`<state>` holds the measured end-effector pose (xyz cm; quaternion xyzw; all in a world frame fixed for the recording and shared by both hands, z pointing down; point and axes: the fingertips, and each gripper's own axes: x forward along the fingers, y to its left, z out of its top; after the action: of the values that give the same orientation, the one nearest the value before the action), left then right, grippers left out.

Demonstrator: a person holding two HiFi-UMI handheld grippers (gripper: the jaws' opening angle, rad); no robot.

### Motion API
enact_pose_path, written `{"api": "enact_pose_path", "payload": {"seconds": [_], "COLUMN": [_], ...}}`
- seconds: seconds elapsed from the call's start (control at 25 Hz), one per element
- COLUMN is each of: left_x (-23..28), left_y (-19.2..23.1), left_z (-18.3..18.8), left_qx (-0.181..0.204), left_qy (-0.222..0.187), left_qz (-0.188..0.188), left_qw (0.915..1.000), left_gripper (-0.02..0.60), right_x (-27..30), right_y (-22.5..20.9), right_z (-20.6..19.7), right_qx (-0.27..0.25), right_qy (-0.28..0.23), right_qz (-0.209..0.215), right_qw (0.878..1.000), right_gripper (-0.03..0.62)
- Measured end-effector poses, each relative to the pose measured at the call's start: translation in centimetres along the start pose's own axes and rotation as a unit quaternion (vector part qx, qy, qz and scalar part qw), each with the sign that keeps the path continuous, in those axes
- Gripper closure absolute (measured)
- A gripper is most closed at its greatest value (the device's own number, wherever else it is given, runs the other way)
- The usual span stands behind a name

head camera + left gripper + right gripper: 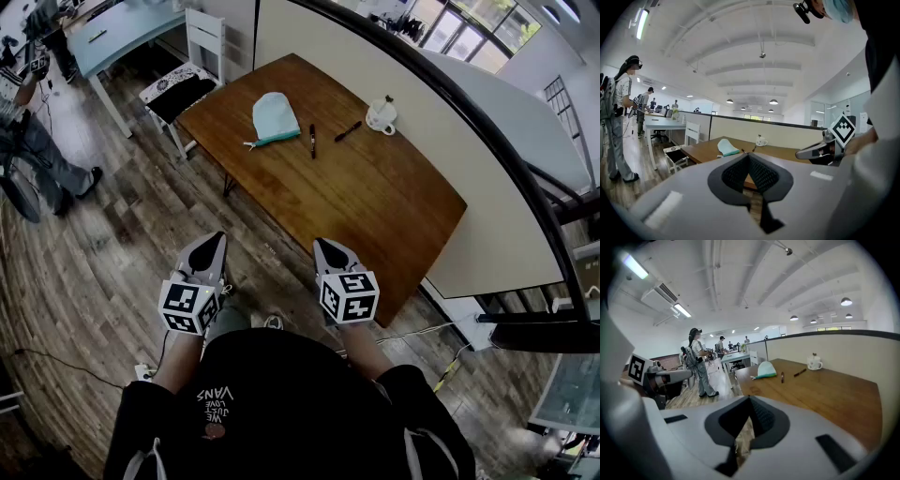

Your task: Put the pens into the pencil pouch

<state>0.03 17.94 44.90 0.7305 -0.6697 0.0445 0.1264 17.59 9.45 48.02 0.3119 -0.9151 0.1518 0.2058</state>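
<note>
On far end of table (394,202): pens (312,141) beside pencil pouch (275,119), apparently not touching it. Left gripper (217,238) and right gripper (323,246) well apart from them, jaws closed, empty.

Pale mint pencil pouch (275,119) lies flat at the worktop's (375,202) far end, one dark pen (312,141) just right of it, a second dark pen (348,131) angled beyond.

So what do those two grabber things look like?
Both the left gripper and right gripper are grey and pointy, with dark bumpy pads. Each carries a white cube with black squares. The person wears a black top.
</note>
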Motion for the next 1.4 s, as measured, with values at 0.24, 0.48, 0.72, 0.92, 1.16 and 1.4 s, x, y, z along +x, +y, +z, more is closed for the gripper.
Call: {"api": "enact_pose_path", "payload": {"seconds": [0.24, 0.48, 0.72, 0.92, 1.16, 1.4], "left_x": [1.2, 4.7, 8.8, 12.1, 15.1, 17.1], "left_y": [2.1, 5.0, 9.1, 12.4, 15.2, 17.1], "left_z": [0.0, -0.7, -0.5, 0.5, 1.0, -0.1], "left_qx": [-0.011, -0.036, -0.036, -0.007, 0.037, 0.058], "left_qy": [-0.004, 0.018, 0.046, 0.068, 0.093, 0.117], "left_qz": [-0.003, -0.036, -0.075, -0.122, -0.185, -0.216], "left_qw": [0.9999, 0.9986, 0.9955, 0.9901, 0.9776, 0.9675], "left_gripper": [0.569, 0.419, 0.414, 0.408, 0.405, 0.405], "right_x": [1.9, 5.5, 9.0, 11.5, 13.8, 15.1], "right_y": [-0.2, -1.6, -2.6, -2.7, -2.9, -2.8], "right_z": [1.0, 1.3, 2.8, 4.0, 4.1, 4.2], "right_qx": [0.017, 0.066, 0.097, 0.134, 0.178, 0.183], "right_qy": [-0.012, 0.003, 0.024, 0.018, 0.01, 0.022], "right_qz": [-0.015, -0.056, -0.105, -0.15, -0.208, -0.235], "right_qw": [1.0, 0.996, 0.99, 0.98, 0.962, 0.954], "right_gripper": [0.582, 0.574, 0.484, 0.484, 0.484, 0.484]}}
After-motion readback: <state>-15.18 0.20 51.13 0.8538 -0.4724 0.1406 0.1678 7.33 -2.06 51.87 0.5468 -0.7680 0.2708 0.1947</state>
